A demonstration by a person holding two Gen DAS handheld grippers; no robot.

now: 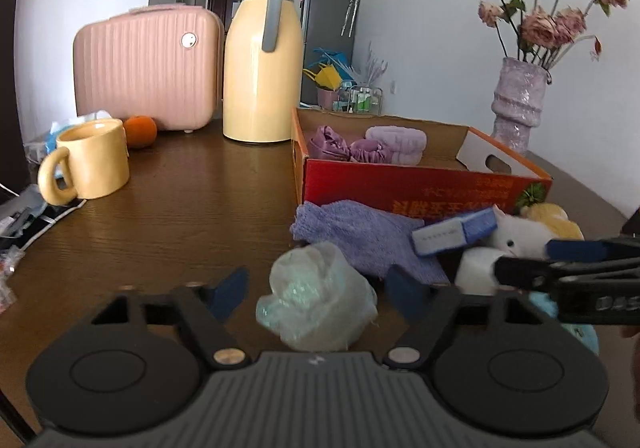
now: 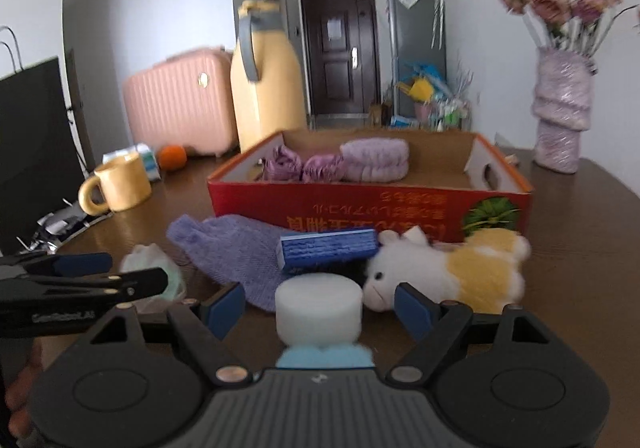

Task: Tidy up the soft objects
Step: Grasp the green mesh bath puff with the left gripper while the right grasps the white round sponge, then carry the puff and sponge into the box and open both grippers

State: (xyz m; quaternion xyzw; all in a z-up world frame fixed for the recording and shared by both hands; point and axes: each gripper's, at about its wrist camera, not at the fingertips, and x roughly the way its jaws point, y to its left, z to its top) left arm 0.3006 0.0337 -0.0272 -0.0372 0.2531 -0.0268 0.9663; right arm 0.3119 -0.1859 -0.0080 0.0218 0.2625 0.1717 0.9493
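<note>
From the left wrist view, we see our left gripper [image 1: 318,290] spread wide, its blue fingers either side of a crumpled pale green mesh puff [image 1: 316,298] on the wooden table [image 1: 180,216], not pressing it. Just beyond lies a purple washcloth [image 1: 360,236], with a blue sponge block [image 1: 454,230] to its right and a white-and-yellow plush toy [image 1: 532,228] further right. The red cardboard box [image 1: 420,184] behind holds purple rolled cloths [image 1: 366,146].

From the right wrist view, our right gripper [image 2: 320,306] is likewise released, its fingers flanking a white foam cylinder [image 2: 319,306] without squeezing it. The plush toy [image 2: 452,270] lies just right, against the box [image 2: 372,208]. The left gripper [image 2: 132,274] enters from the left beside the mesh puff [image 2: 150,268].
</note>
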